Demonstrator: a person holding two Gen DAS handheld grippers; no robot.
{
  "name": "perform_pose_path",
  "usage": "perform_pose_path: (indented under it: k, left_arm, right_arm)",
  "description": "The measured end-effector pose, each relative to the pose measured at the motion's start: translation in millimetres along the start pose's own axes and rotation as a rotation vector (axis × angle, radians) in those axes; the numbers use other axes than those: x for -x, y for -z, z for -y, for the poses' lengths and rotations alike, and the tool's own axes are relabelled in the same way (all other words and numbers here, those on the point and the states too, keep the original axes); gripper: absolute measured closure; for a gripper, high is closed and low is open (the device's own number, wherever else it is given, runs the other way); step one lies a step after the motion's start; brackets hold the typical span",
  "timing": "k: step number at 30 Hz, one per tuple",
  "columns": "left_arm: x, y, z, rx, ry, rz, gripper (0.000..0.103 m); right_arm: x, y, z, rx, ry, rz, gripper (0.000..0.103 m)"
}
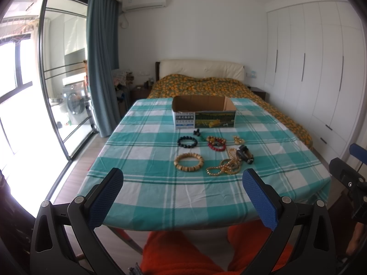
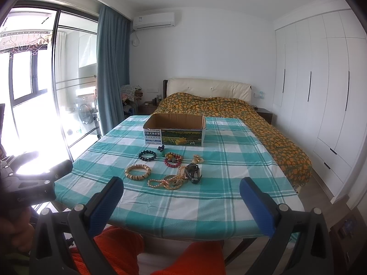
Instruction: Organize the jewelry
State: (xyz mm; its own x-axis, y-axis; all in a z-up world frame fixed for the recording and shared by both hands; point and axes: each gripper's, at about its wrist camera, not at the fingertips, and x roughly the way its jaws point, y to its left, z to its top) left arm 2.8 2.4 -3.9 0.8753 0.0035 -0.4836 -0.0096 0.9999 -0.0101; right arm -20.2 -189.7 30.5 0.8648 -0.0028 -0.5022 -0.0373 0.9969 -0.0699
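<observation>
While both grippers, left (image 1: 182, 197) and right (image 2: 181, 202), hover spread and empty off the table's near edge, the jewelry (image 1: 213, 152) lies mid-table ahead, the box (image 1: 203, 112) beyond it.

Daylight is pouring through the glass balcony door (image 1: 29, 87), blowing out to white glare on the left of both views. The room is reading bright and sharp. Fisheye distortion is bending the wardrobe (image 2: 321, 96) and darkening the corners; shadows are staying soft.
</observation>
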Motion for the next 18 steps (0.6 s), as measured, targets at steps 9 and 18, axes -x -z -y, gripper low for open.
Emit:
perform_pose_path:
  k: [9, 18]
  left_arm:
    - [-1.3, 1.2, -0.8, -0.001, -0.001, -0.004, 0.000]
    - [-2.6, 3.9, -0.3, -0.009, -0.010, -0.017, 0.000]
  right_arm:
    - [0.4, 0.7, 0.6, -0.001, 0.001, -0.003, 0.000]
    - [1.8, 3.7, -0.3, 0.007, -0.009, 0.003, 0.000]
